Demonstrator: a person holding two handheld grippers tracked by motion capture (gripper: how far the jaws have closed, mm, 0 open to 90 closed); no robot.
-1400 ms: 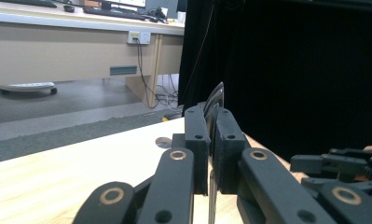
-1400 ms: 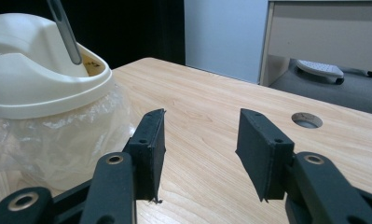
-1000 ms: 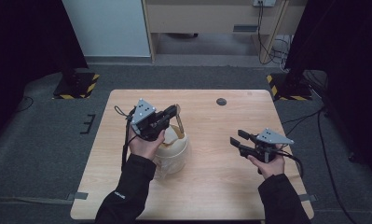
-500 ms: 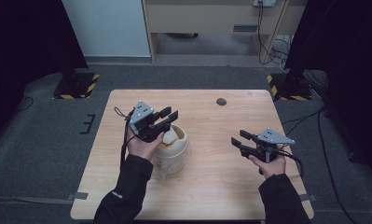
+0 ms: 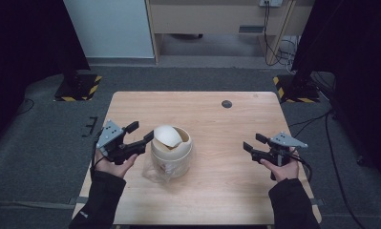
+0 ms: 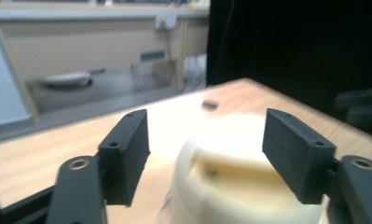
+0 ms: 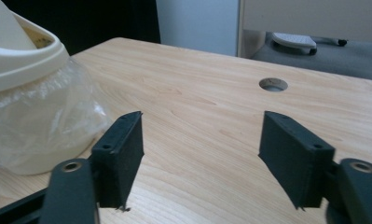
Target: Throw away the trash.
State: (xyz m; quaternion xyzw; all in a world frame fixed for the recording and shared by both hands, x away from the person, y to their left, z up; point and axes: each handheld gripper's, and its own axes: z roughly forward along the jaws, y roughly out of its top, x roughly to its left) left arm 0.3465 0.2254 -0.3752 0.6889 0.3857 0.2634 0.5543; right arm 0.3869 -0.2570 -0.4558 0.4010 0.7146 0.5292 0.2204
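Note:
A cream bin (image 5: 171, 153) with a swing lid (image 5: 165, 137) and a clear plastic liner (image 5: 155, 174) stands left of the table's middle. The lid is tilted up. My left gripper (image 5: 140, 132) sits just left of the bin, pointing at it. Its jaws have just been opening and stand apart, touching nothing. In the left gripper view the blurred bin (image 6: 239, 182) lies beyond the left gripper (image 6: 206, 140). My right gripper (image 5: 253, 142) is off to the right, well away from the bin. Its jaws have just been opening too, with only bare table beyond the right gripper (image 7: 200, 135). The bin (image 7: 20, 65) is at that view's left.
The wooden table (image 5: 226, 191) has a round cable hole (image 5: 227, 103) near its far edge. Grey carpet surrounds it. Yellow-and-black striped stand bases (image 5: 76, 88) flank the far corners, and a beige cabinet (image 5: 216, 16) stands behind.
The left gripper went from above the bin down to its left side and opened. The bin's lid now sits tilted up. The right gripper's jaws spread wider; that hand stayed put.

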